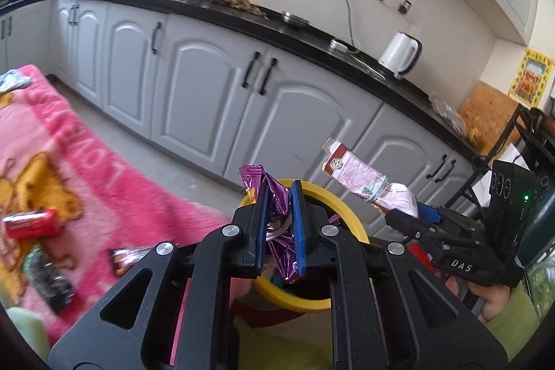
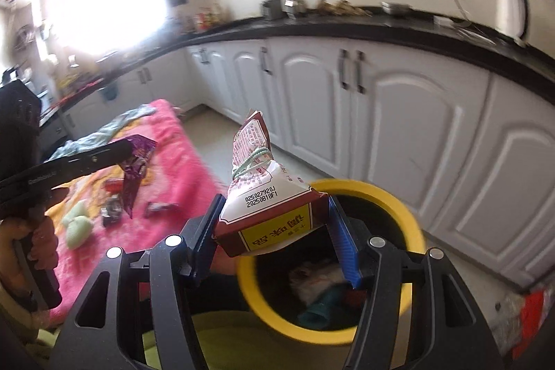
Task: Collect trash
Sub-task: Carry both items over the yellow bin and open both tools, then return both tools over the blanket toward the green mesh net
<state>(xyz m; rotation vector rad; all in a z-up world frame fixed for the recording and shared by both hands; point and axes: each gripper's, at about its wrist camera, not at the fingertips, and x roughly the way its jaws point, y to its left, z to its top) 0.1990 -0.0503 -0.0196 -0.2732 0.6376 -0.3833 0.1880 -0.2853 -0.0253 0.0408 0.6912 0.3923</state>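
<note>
Trash lies scattered on the pink blanket (image 1: pixel 104 169) at the left: a red can (image 1: pixel 31 223) on its side, a dark crumpled wrapper (image 1: pixel 48 276) nearer the blanket's near edge, and a small brown wrapper (image 1: pixel 128 256) close to the edge that faces the bin. Just right of that, the left gripper (image 1: pixel 279 224) is clamped tight on a crinkled purple foil wrapper (image 1: pixel 274 196), the blue pads squeezing it so that foil sticks out above and below them. It hangs over the near rim of the yellow-rimmed bin (image 1: pixel 350 217), which stands on the floor between the blanket and the white cabinets (image 1: pixel 215 99). Further right, the right gripper (image 2: pixel 274 224) holds a red and white paper pouch (image 2: pixel 263 200) by its wide bottom end, jaws set broadly apart and pressed to the pouch's two sides; its neck is tied with a pale green band and points up and away. The pouch sits above the bin's left rim, and through the opening some crumpled rubbish shows inside. A hand in a green sleeve (image 1: pixel 510 311) grips the right tool's handle. Behind it all, a black counter (image 1: pixel 312 37) runs along the wall, with a white kettle (image 1: pixel 399 52) toward its right end.
</note>
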